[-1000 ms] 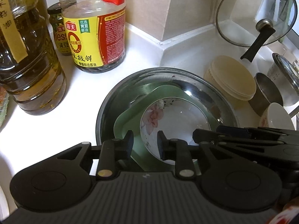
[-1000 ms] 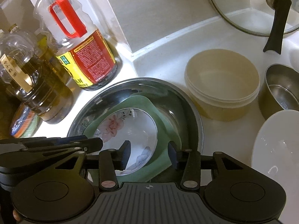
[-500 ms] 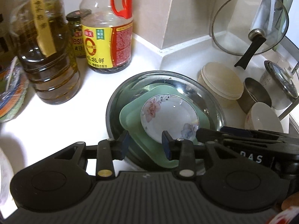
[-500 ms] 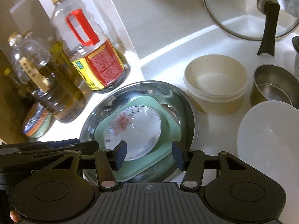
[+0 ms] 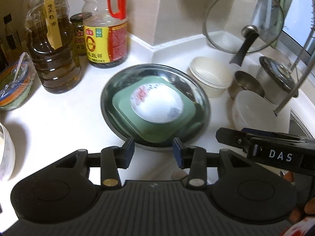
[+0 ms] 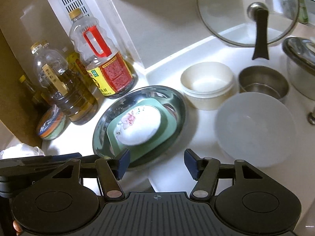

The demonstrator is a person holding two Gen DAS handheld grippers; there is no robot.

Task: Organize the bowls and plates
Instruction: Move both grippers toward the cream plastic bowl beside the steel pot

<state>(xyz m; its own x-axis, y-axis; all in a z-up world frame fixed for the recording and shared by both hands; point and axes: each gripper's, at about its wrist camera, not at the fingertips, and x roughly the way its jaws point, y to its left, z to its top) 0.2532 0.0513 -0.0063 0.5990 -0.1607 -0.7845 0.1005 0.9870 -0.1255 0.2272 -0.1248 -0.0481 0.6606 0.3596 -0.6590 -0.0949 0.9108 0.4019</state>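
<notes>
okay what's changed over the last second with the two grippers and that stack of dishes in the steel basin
Both grippers pulled back and up from the stack, jaws opening. The left gripper and the right gripper now sit clear of the steel basin, nothing between their fingers. The floral plate on the green plate stayed put, as did the bottles and the white bowl.

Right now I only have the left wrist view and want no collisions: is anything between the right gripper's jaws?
Observer: No. The right gripper is empty, and its jaws are opening.
Operator: The plain white bowl's near side is hidden from me. Anything in it?
Observer: The plain white bowl is empty and stands apart from the round steel plate.
Operator: And the small steel pot behind it?
Observer: The small steel pot looks empty inside.
</notes>
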